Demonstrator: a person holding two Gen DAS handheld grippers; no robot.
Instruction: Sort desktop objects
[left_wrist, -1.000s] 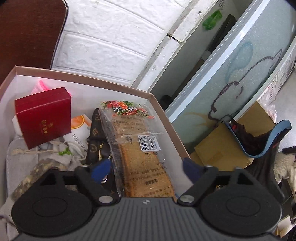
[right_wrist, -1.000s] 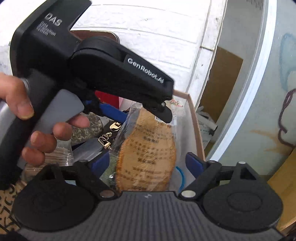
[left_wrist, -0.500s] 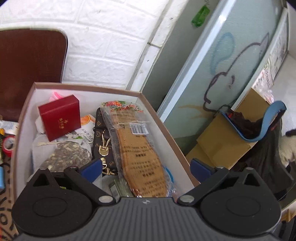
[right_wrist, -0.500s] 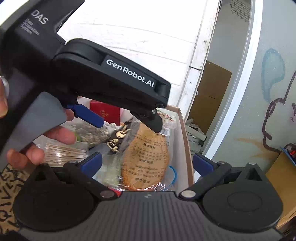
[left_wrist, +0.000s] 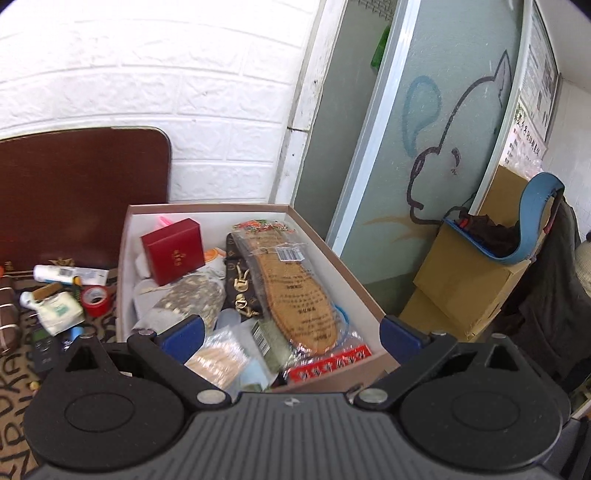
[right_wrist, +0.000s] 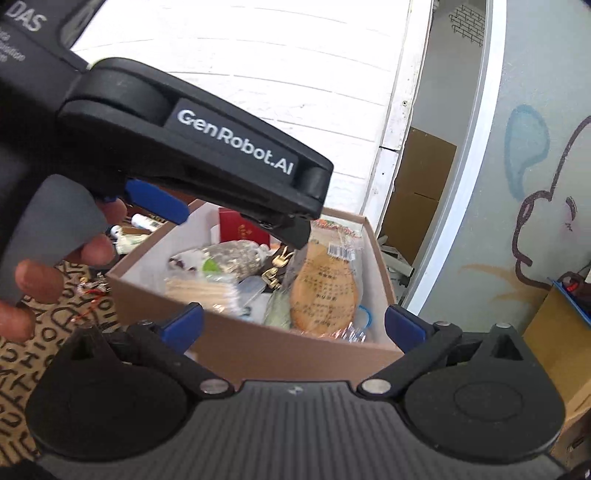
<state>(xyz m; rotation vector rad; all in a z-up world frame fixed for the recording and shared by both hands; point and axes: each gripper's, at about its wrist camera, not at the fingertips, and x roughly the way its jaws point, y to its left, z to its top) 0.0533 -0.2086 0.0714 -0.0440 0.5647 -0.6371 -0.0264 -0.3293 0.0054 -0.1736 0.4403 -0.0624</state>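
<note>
Both grippers have drawn back from the box (left_wrist: 343, 273): left gripper (left_wrist: 291, 332) and right gripper (right_wrist: 293, 323) hang empty, fingers apart. Packaged insole (left_wrist: 295, 284) lies along its right wall; patterned tabletop (left_wrist: 14, 373) clutter sits left.

Left claw (right_wrist: 236, 218) body hides box (right_wrist: 258, 347) rear corner; print on insole pack (left_wrist: 295, 288) unreadable.
</note>
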